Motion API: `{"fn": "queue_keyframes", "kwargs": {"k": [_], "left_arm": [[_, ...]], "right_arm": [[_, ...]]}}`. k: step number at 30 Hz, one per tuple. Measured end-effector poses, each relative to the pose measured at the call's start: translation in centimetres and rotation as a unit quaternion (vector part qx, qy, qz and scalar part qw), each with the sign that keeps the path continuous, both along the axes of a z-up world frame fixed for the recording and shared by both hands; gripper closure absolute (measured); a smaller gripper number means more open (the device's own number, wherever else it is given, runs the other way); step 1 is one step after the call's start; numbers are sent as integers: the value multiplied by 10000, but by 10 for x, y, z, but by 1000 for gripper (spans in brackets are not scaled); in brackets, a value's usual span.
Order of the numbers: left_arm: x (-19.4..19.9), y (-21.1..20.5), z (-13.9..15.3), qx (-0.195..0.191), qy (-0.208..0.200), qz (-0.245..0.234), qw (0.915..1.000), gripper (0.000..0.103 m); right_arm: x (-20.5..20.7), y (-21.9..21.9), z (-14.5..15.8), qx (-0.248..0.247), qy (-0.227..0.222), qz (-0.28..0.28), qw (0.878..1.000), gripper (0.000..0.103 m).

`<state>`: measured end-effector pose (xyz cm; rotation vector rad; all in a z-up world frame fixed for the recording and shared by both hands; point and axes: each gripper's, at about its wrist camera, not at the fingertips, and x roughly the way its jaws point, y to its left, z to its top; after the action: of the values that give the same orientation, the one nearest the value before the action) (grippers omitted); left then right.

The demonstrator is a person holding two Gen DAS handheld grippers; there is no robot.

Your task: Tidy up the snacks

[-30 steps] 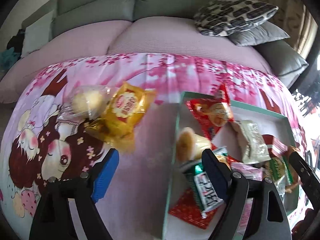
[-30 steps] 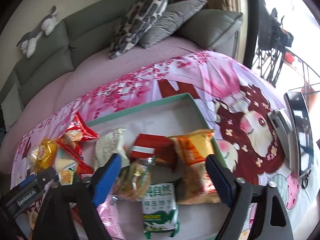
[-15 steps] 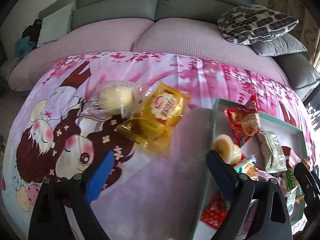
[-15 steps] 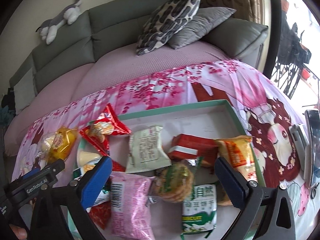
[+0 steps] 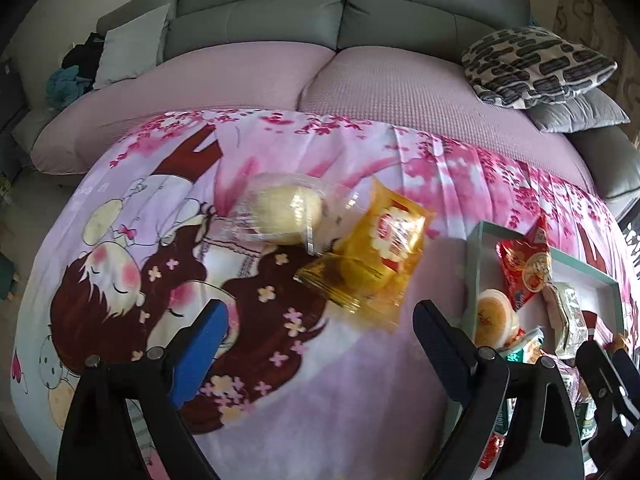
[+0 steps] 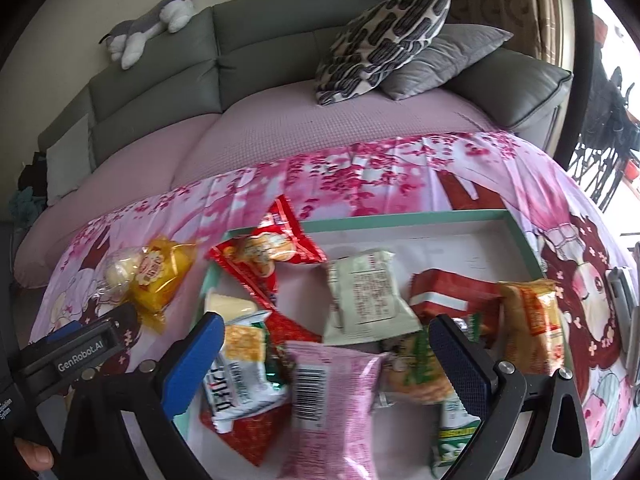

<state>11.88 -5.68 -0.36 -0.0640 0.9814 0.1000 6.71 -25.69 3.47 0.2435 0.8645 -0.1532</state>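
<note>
The left gripper [image 5: 316, 334] is hovering with its jaws spread wide, gripping nothing. Just ahead of its fingers, two snacks are lying on the pink cartoon-print cloth [image 5: 360, 400]: a clear-wrapped pale round bun [image 5: 286, 210] and a crinkly yellow foil packet [image 5: 372, 256], touching each other, left of the teal-rimmed shallow box [image 6: 400, 222]. The right gripper [image 6: 326, 348] is hanging spread and empty over that box's near edge, above a pink plastic packet [image 6: 324, 404] among the piled snacks.
</note>
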Motion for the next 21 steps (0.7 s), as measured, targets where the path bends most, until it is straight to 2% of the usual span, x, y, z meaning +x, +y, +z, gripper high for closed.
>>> {"fn": "queue_keyframes", "kwargs": {"k": [8, 16, 21], "left_arm": [[1, 32, 4, -60, -97, 223, 9997, 9], [7, 64, 5, -340, -191, 343, 9987, 9], [28, 74, 4, -565, -67, 314, 9979, 9]], "right_arm": [[9, 31, 0, 40, -2, 214, 9998, 0], [20, 62, 0, 46, -73, 434, 9990, 0], [37, 74, 1, 306, -187, 497, 9981, 0]]}}
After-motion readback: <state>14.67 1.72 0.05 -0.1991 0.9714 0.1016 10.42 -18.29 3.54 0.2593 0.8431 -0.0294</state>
